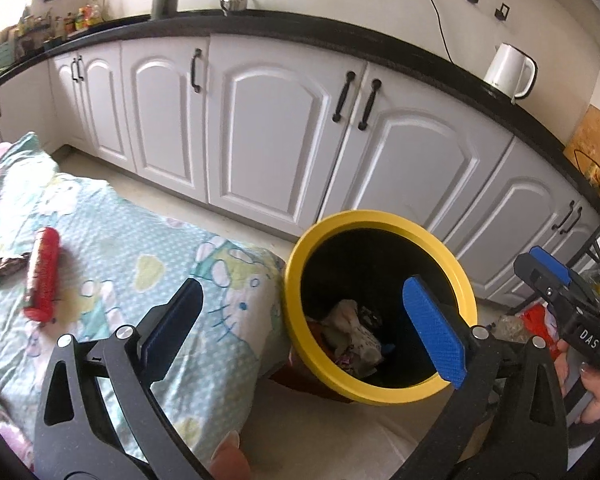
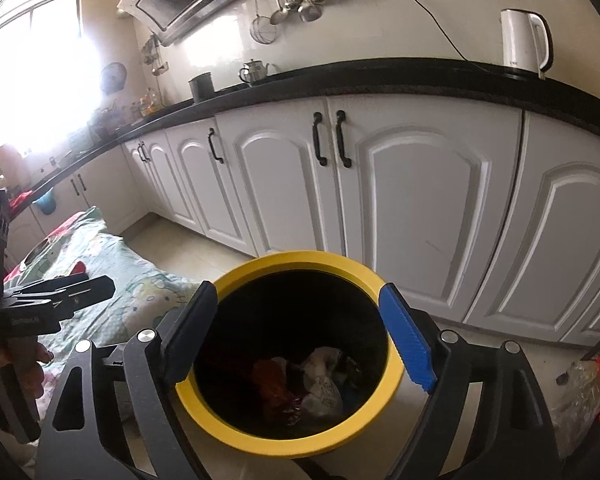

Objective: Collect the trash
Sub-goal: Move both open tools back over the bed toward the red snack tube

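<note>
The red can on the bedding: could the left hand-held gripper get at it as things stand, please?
Probably yes. The left hand-held gripper is open and empty, and the red can lies exposed on the patterned bedding, with only a small dark wrapper beside it. Nothing stands between them.

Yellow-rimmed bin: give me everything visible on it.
The bin is round, with a wide yellow ring rim, a black interior and a pale outer wall. It stands upright and open, no lid, on the light floor beside the patterned bedding and before the white cabinets. Crumpled trash covers its bottom. Neither gripper touches it.
</note>
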Demonstrator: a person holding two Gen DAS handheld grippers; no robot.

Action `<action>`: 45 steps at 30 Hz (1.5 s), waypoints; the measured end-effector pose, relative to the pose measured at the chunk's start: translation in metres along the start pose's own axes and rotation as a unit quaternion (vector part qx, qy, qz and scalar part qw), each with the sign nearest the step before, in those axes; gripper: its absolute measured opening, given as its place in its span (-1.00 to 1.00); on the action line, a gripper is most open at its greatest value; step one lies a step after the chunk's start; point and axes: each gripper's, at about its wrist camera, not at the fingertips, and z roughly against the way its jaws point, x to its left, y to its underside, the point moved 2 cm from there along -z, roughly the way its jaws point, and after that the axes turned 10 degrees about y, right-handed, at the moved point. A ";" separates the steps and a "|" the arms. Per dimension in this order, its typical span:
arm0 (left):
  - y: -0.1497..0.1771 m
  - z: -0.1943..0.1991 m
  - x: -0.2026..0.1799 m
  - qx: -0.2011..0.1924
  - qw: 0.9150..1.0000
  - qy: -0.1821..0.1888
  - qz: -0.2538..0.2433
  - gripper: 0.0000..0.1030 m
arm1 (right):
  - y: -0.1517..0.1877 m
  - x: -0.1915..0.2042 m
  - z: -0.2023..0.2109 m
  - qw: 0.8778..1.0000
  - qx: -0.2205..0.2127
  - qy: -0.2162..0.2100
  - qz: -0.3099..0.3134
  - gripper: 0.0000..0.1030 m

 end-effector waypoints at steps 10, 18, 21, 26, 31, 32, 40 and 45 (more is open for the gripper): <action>0.001 0.036 0.016 -0.035 0.999 -0.027 0.010 0.79 | -0.007 0.027 0.016 0.999 -0.017 -0.029 0.018 0.61; 0.003 0.065 0.040 -0.060 0.996 -0.053 0.026 0.79 | -0.012 0.057 0.021 0.998 -0.022 -0.050 0.040 0.62; 0.003 0.076 0.049 -0.072 0.995 -0.067 0.031 0.79 | -0.013 0.071 0.024 0.997 -0.023 -0.059 0.049 0.62; 0.003 0.093 0.066 -0.088 0.992 -0.086 0.040 0.79 | -0.016 0.092 0.025 0.995 -0.026 -0.075 0.065 0.62; 0.005 0.111 0.082 -0.103 0.988 -0.108 0.047 0.79 | -0.017 0.116 0.028 0.992 -0.027 -0.094 0.081 0.62; 0.006 0.115 0.085 -0.106 0.987 -0.113 0.048 0.79 | -0.017 0.119 0.028 0.992 -0.028 -0.096 0.083 0.62; 0.012 0.143 0.112 -0.127 0.979 -0.150 0.063 0.79 | -0.025 0.161 0.029 0.986 -0.035 -0.135 0.095 0.63; 0.014 0.160 0.131 -0.138 0.973 -0.170 0.076 0.79 | -0.031 0.184 0.029 0.982 -0.040 -0.156 0.095 0.63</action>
